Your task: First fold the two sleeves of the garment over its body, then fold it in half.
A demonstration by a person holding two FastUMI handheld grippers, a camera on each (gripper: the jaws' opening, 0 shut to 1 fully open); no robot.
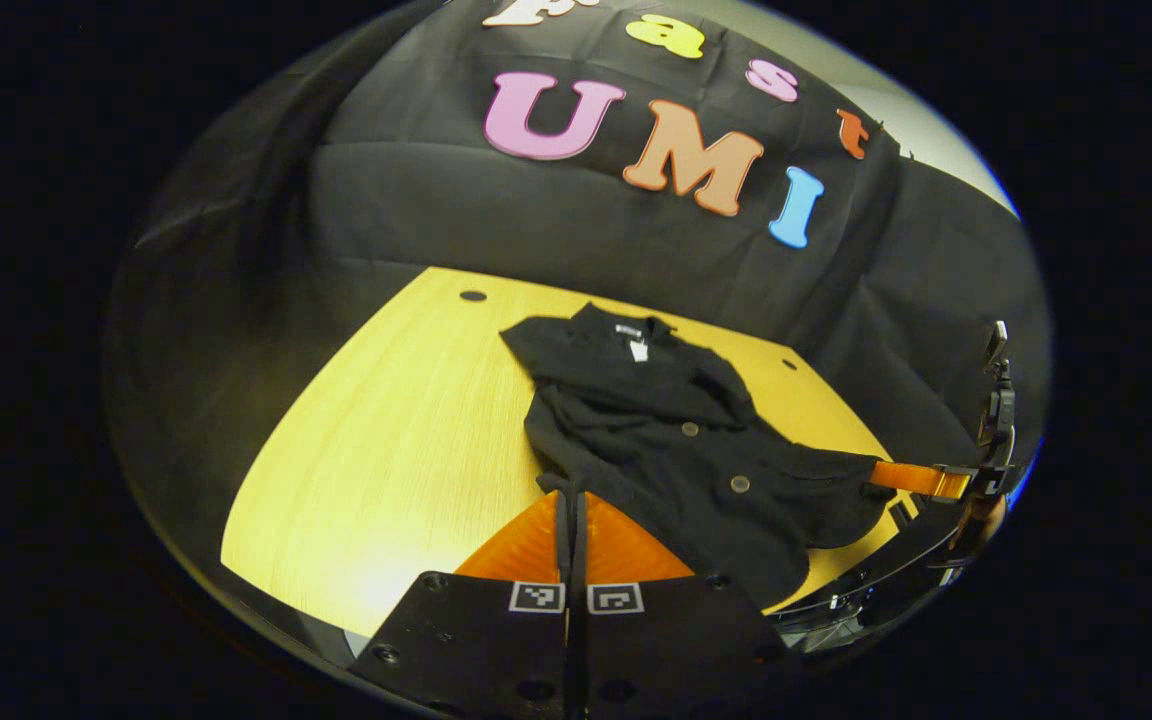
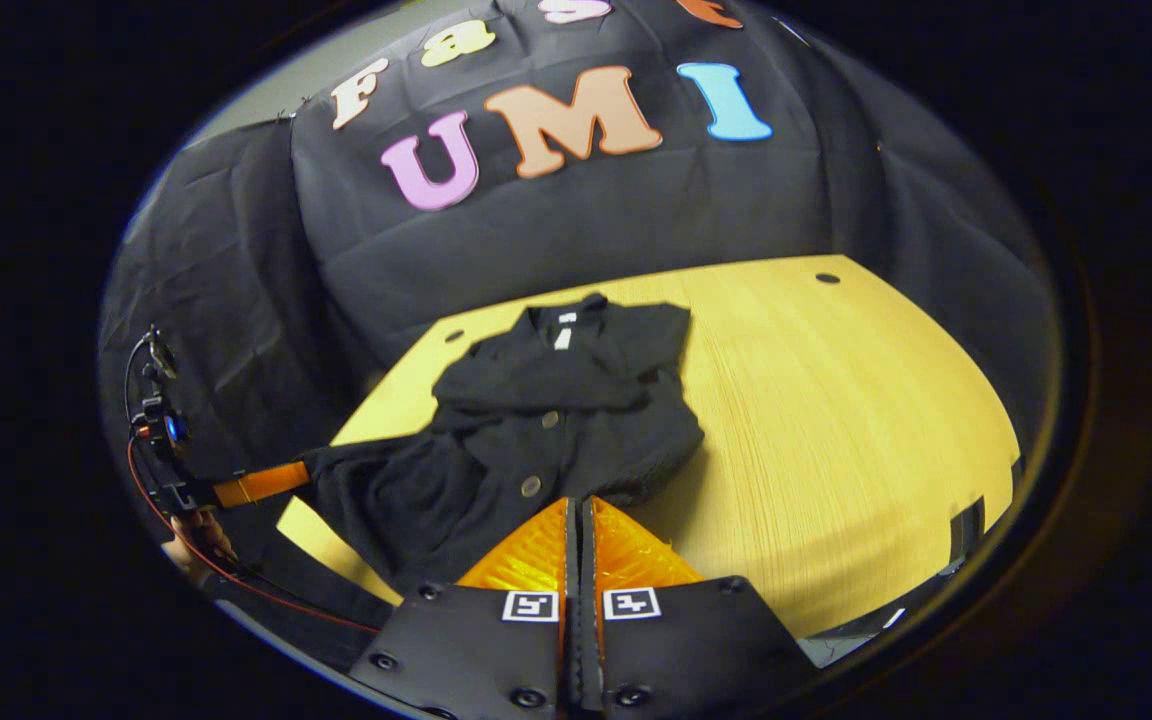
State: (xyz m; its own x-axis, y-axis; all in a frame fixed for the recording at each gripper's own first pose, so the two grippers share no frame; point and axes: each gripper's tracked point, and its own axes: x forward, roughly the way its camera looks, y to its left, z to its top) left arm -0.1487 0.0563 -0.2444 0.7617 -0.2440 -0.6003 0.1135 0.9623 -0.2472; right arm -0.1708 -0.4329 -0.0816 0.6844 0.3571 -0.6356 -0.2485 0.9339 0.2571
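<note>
A black jacket (image 1: 676,440) of soft, slightly nubbly cloth is spread on a table (image 1: 406,440) of pale yellow wood with fine straight grain. The garment is rumpled, its collar towards 12 o'clock, a small white tag (image 1: 639,350) at the neck and round buttons (image 1: 739,484) down the front. Both sleeves are seen drawn in over the body.

In the left gripper view, the left gripper (image 1: 572,500) is seen at 6 o'clock with its ridged fingers pressed together on the hem; the right gripper (image 1: 876,474) is seen at 4 o'clock, pinching the other hem corner, which is stretched out into a point.

In the right gripper view, the right gripper's (image 2: 580,510) own fingers are seen together at 6 o'clock on the hem, and the left gripper (image 2: 301,474) at 8 o'clock, clamped on a corner, with a red cable (image 2: 236,570) and part of a hand (image 2: 198,545) below it. A small dark round hole (image 2: 827,278) is seen in the tabletop at 1 o'clock.
</note>
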